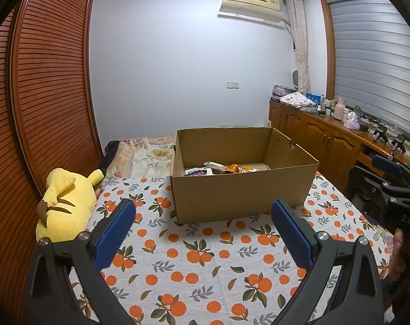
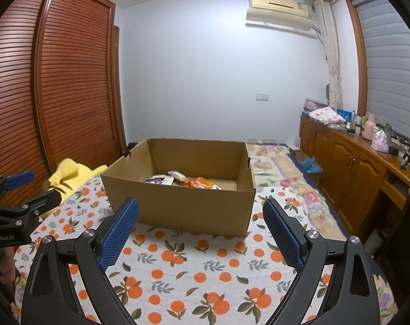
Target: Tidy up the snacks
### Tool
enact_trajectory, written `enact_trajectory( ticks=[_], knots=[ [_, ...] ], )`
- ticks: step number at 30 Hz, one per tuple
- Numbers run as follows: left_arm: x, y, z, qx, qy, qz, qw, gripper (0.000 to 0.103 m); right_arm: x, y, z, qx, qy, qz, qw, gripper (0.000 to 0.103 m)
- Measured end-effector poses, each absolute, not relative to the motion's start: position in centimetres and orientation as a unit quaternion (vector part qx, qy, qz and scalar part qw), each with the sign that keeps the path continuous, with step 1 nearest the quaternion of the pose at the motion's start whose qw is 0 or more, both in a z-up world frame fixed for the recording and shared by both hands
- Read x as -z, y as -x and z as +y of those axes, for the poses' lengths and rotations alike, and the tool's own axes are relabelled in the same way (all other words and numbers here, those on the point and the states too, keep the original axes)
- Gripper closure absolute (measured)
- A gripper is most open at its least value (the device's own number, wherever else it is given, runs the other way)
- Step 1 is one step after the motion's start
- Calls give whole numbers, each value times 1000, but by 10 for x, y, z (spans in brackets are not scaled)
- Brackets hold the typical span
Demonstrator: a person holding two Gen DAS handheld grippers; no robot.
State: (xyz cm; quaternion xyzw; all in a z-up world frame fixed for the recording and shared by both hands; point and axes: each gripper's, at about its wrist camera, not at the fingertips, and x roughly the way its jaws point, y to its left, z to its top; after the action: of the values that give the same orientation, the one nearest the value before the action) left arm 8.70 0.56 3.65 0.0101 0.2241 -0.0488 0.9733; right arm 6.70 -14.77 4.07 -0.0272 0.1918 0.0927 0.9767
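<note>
While your left gripper (image 1: pixel 203 223) and right gripper (image 2: pixel 201 223) hang spread and empty, the snacks (image 1: pixel 221 168) lie inside the cardboard box (image 1: pixel 243 197); reach carelessly and you risk snagging its wall.

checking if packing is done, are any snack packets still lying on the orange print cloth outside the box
No, the snack packets all lie inside the cardboard box; the orange print cloth in front of it shows only its pattern.

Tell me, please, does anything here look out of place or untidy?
Only small things. The snack packets lie in a loose heap inside the cardboard box, not in rows. A yellow plush toy lies on its side beside the orange-print cloth. Nothing looks spilled or damaged.
</note>
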Motion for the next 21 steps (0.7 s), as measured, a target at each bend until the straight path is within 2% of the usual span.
enact_trajectory(
  ticks=[21],
  knots=[
    [-35,-88,6,48,-10,226,973,2,-40,-66,-150,-93,27,192,977,8]
  ],
)
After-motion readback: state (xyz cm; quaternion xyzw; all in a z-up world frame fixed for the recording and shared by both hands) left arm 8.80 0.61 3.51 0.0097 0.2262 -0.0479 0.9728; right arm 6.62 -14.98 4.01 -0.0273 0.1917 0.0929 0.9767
